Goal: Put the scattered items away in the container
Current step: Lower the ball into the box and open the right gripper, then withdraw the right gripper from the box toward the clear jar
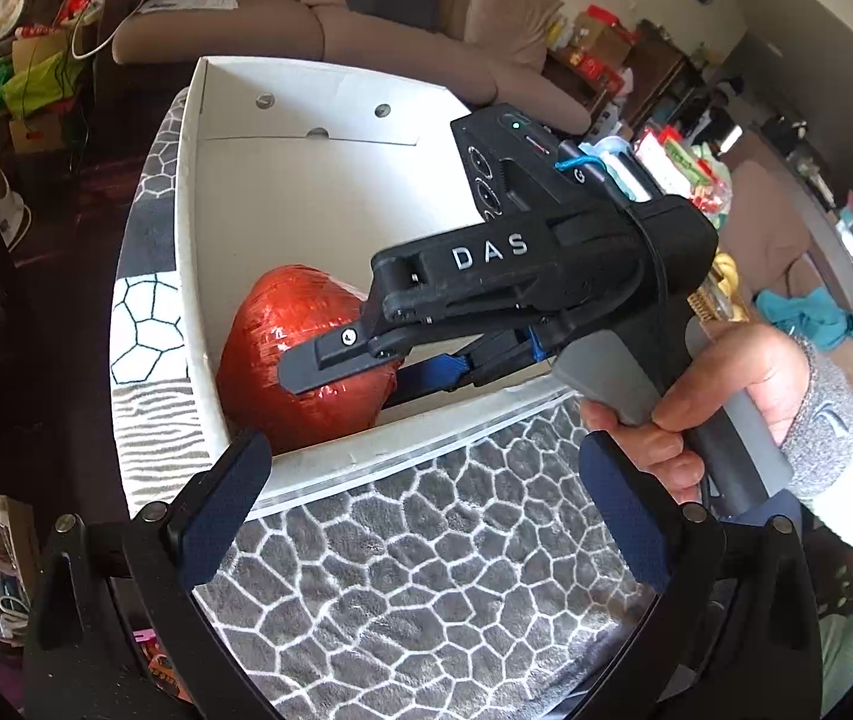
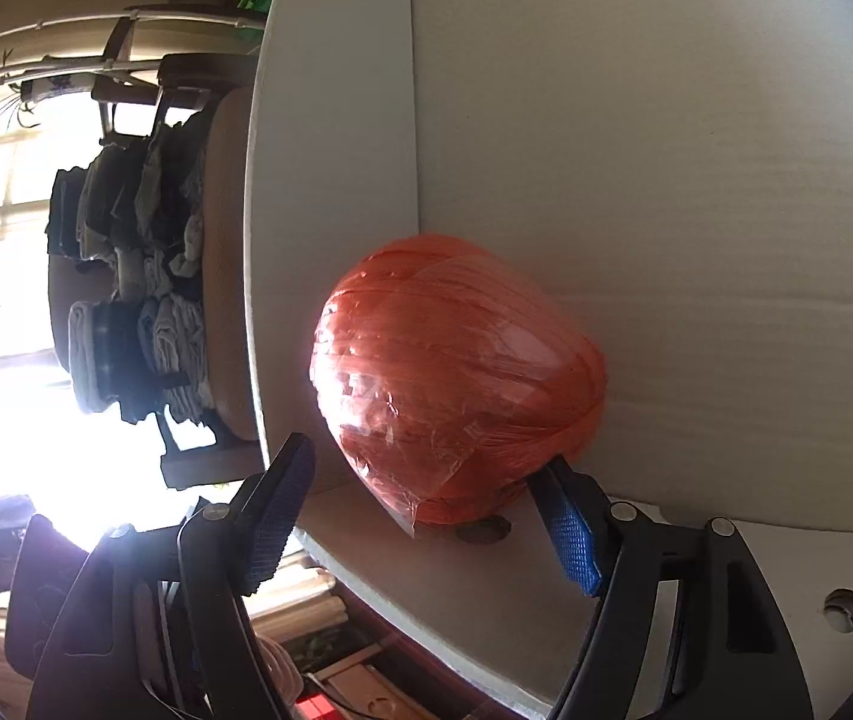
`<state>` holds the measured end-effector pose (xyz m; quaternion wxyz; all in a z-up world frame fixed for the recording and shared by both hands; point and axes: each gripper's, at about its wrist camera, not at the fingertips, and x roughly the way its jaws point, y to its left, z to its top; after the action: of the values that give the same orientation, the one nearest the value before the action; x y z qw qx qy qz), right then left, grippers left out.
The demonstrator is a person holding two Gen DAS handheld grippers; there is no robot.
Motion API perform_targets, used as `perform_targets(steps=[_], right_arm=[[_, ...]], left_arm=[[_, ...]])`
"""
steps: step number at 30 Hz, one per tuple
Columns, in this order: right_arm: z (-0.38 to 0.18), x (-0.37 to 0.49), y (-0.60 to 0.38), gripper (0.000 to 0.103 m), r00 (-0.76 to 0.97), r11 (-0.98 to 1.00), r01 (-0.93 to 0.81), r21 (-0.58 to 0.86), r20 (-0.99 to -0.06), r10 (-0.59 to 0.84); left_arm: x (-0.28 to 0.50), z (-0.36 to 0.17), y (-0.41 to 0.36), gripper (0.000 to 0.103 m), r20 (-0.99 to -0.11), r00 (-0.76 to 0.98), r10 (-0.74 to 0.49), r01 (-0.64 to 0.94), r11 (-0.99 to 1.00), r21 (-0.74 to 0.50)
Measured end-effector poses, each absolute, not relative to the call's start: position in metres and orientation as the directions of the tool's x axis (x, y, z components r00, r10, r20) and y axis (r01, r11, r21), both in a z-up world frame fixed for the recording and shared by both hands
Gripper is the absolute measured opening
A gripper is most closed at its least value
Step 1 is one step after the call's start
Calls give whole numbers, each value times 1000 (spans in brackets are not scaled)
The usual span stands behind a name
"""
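A red ball of plastic twine (image 1: 300,354) lies in the near left corner of a white cardboard box (image 1: 306,192). My right gripper (image 1: 366,372) reaches into the box from the right, rolled on its side, its fingers spread on either side of the ball. In the right wrist view the ball (image 2: 456,384) rests on the box floor (image 2: 696,180) and the right gripper (image 2: 426,522) is open, its blue pads apart from the ball. My left gripper (image 1: 426,516) is open and empty, hovering over the patterned blanket (image 1: 426,588) just in front of the box.
The box sits on a grey blanket with a white cell pattern. A beige sofa (image 1: 330,12) stands behind the box. Cluttered shelves and bags (image 1: 666,78) lie to the right and left. A chair stacked with folded clothes (image 2: 138,276) shows beyond the box wall.
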<state>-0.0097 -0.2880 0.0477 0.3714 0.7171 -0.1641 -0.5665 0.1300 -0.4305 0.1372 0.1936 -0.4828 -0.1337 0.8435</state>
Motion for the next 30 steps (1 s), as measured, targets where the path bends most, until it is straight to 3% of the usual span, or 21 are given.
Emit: perform_targets(steps=[7,13,22,24,27,30], right_arm=[[70,-8,-262,76,207,-705,287,649,-760,-616],[93,-16,-218,76,136,-680,285,675,-731,-669],[133,13,-165,83,-32,-710,394,584,-763,-646],[141,21,-150,87,-70,-714,415,563,-763,-642],[155,35,-131,103,-157,-744,466,480,-782,-603],[170,53,-117,103,-248,-764,521,380,-789,-562]], left_arm=[[131,142,-419,103,-769,-460,443,-214,-896,-389],[137,141,-403,103,-784,-482,391,-203,-920,-335],[136,153,-359,103,-798,-524,297,-133,-954,-268],[141,157,-342,103,-802,-525,285,-147,-958,-245],[148,161,-317,103,-811,-536,237,-142,-972,-190],[156,162,-299,103,-820,-535,205,-116,-979,-169]])
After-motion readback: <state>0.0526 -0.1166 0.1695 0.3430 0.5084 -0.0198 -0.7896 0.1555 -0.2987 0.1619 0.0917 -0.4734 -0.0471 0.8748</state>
